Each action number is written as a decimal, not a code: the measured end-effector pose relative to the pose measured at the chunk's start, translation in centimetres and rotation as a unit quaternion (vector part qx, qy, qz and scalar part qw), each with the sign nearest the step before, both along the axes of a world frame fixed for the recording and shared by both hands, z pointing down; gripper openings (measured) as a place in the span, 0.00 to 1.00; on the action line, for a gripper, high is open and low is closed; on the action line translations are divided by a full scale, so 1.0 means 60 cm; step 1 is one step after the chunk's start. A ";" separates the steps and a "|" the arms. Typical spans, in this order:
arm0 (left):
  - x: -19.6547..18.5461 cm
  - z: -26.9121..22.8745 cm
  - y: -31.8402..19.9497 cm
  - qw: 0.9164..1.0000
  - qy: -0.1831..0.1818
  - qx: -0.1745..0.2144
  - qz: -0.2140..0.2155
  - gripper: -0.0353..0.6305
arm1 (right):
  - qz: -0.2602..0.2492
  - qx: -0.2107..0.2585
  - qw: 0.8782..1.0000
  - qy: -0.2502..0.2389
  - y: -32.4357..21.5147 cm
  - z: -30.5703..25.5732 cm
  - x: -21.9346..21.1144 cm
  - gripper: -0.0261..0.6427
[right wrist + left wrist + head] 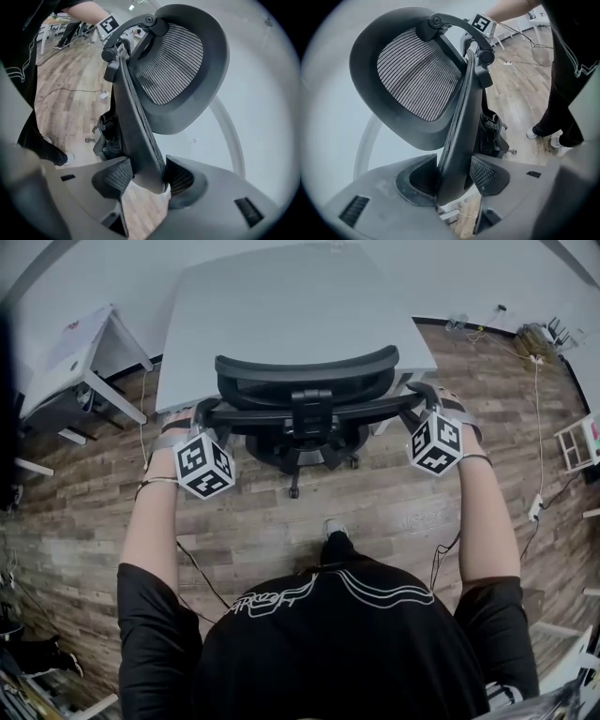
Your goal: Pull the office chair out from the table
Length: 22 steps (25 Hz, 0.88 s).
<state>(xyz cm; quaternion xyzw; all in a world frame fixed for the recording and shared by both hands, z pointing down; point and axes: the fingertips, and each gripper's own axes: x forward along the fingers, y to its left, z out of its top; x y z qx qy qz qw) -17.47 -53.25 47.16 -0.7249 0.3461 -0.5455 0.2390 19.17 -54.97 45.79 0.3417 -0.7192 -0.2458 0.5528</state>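
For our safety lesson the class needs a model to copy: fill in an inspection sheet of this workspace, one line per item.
Surface: grey table, nothing seen on its top.
Job's things: office chair stands at the table's near edge, backrest towards the person.
Clutter: white rack and small items by the right wall, too small to tell.
Grippers: left gripper and right gripper each have fingers closed on a side edge of the backrest.
Cables: black cables trail over the floor; a white cable runs to a power strip.
Surroundings: wood-pattern floor; white desk at left.
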 end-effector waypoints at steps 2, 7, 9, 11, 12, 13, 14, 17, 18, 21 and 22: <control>0.000 -0.001 0.019 1.000 0.003 0.004 0.005 0.36 | 0.004 0.001 1.000 0.000 0.022 0.000 -0.001 0.38; 0.006 0.000 0.067 0.999 0.007 0.029 0.014 0.36 | 0.026 0.016 1.000 -0.001 0.077 0.003 0.005 0.38; 0.002 0.010 0.105 0.999 0.010 0.036 0.019 0.36 | 0.036 0.026 0.999 0.000 0.116 0.013 0.002 0.38; -0.003 0.019 0.141 0.999 0.013 0.043 0.023 0.36 | 0.042 0.030 0.999 0.002 0.151 0.024 -0.004 0.38; -0.004 0.022 0.153 0.999 0.014 0.045 0.025 0.36 | 0.044 0.029 0.999 0.003 0.164 0.029 -0.005 0.38; -0.004 0.025 0.161 0.998 0.015 0.046 0.027 0.36 | 0.045 0.028 0.999 0.003 0.173 0.032 -0.004 0.38; -0.003 0.025 0.165 0.998 0.016 0.046 0.030 0.36 | 0.046 0.027 0.999 0.002 0.178 0.033 -0.003 0.38; -0.002 0.014 0.169 0.998 0.020 0.051 0.037 0.36 | 0.052 0.025 0.998 0.002 0.183 0.023 -0.004 0.38; -0.002 0.010 0.171 0.997 0.022 0.056 0.039 0.36 | 0.056 0.025 0.998 0.003 0.184 0.019 -0.005 0.39; -0.005 0.002 0.180 0.997 0.028 0.063 0.040 0.36 | 0.067 0.030 0.997 0.003 0.189 0.012 -0.008 0.39; -0.006 -0.001 0.182 0.997 0.028 0.063 0.039 0.36 | 0.068 0.030 0.997 0.003 0.191 0.011 -0.009 0.39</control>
